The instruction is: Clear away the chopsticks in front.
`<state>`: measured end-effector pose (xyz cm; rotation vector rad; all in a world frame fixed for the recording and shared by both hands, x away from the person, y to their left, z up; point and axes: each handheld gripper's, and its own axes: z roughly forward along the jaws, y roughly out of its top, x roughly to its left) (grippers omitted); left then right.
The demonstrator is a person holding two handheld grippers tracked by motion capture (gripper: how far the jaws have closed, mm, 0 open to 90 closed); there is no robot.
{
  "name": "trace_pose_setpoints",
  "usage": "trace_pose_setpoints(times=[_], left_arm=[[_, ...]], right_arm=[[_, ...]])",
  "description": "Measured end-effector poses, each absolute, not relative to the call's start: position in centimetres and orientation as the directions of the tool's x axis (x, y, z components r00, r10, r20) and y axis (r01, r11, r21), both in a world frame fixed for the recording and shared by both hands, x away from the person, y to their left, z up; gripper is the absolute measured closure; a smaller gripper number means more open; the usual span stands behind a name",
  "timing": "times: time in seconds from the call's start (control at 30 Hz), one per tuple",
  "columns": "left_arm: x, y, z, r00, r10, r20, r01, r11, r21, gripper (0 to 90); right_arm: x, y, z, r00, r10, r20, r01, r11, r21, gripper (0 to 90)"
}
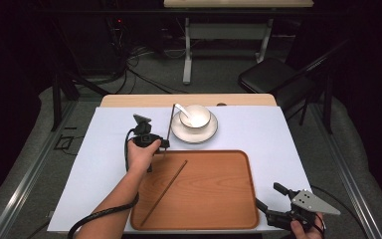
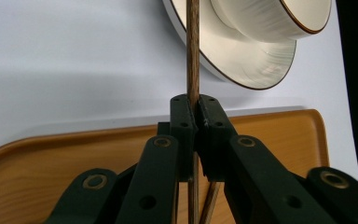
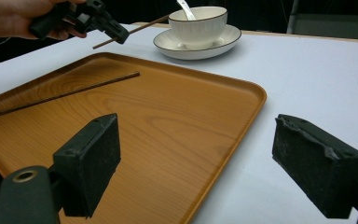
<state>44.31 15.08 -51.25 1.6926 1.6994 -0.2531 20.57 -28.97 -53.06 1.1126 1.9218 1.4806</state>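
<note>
Pinching a chopstick [image 2: 193, 56] – left gripper [image 1: 165, 144], right gripper [image 3: 196, 163] wide apart, empty – second chopstick [image 3: 60, 96] on tray [image 3: 168, 140].

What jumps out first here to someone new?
Probably the left tongs, shut on a thin wooden chopstick held above the tray's far edge, beside the saucer. Next, the big wooden tray near the table's front, with a second chopstick lying diagonally in it. Behind it a white bowl with a spoon sits on a saucer; the right tongs hang open by the tray's right corner.
</note>
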Motion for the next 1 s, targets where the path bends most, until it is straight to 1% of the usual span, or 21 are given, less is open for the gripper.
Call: trace_pose_setpoints(times=[0.17, 0.43, 1.0], left_arm=[[43.0, 16.6, -50.8, 0.116, 0.787, -0.607, 0.928, 0.133, 0.349, 85.3], [39.9, 18.4, -50.6, 0.144, 0.791, -0.594, 0.924, 0.107, 0.366, 85.3], [33.2, 20.1, -52.0, 0.162, 0.775, -0.611, 0.93, 0.087, 0.358, 85.3]], right_arm=[[20.5, -28.9, -53.0, -0.561, 0.82, 0.111, 0.315, 0.088, 0.945, 14.4], [20.6, -28.9, -53.0, -0.562, 0.82, 0.11, 0.315, 0.089, 0.945, 14.4], [20.6, -28.8, -53.0, -0.56, 0.821, 0.111, 0.315, 0.087, 0.945, 14.4]])
